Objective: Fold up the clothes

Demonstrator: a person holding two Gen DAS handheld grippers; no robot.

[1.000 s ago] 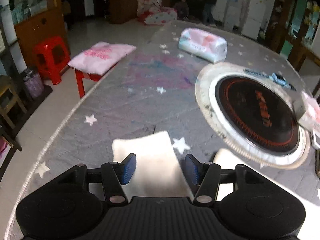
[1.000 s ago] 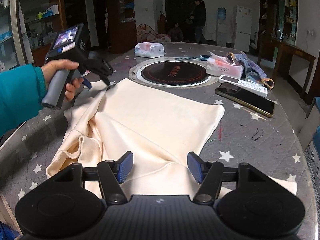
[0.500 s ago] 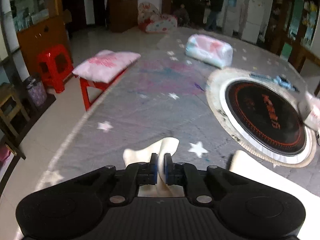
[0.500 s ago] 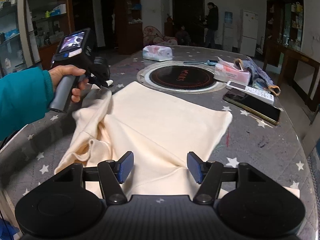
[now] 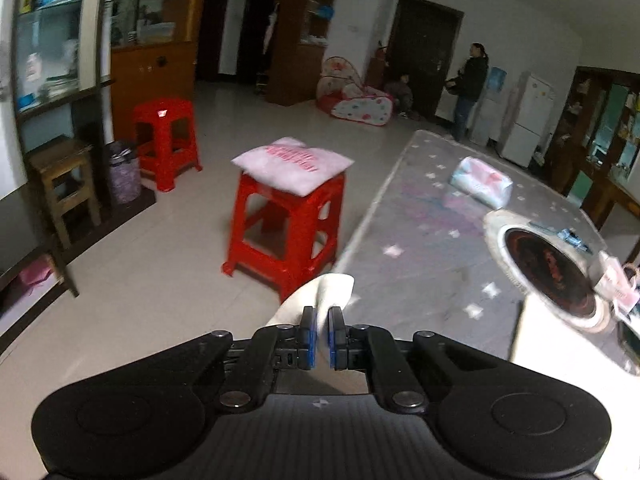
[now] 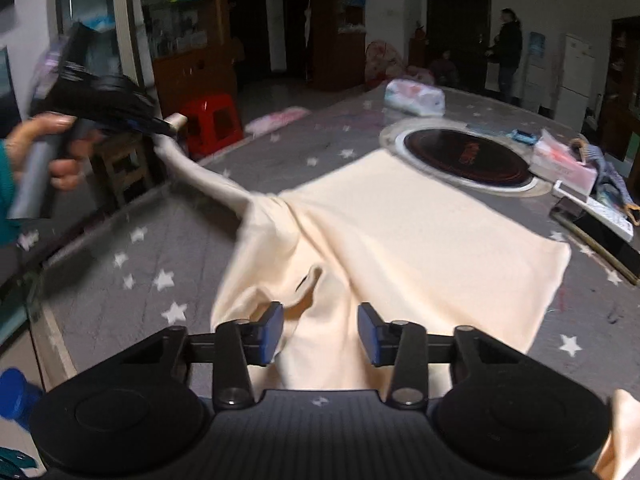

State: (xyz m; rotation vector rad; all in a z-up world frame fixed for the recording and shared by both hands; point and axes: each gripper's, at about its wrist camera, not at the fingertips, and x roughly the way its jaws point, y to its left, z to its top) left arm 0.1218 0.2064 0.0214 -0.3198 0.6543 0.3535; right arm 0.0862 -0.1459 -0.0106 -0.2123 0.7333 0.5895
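Observation:
A cream garment (image 6: 420,240) lies spread on the grey star-print table (image 6: 152,240). My left gripper (image 5: 322,336) is shut on the tip of its sleeve (image 5: 326,290) and holds it out past the table's left edge. In the right wrist view the left gripper (image 6: 166,124), held in a hand (image 6: 44,148), draws the sleeve (image 6: 208,180) out in a taut strip. My right gripper (image 6: 320,334) hovers over the garment's near bunched part. Its jaws are closing, with a raised fold (image 6: 308,292) between them and a gap beside each pad.
A round hob (image 6: 468,156) is set in the table beyond the garment. A tissue pack (image 6: 414,98), a pink box (image 6: 564,160) and a phone (image 6: 600,236) lie around it. A red stool with a pink cushion (image 5: 288,216) stands by the table's left edge.
The left gripper shut on the sleeve tip, then swung left beyond the table's edge, stretching the sleeve. The right gripper's jaws narrowed over the near folds.

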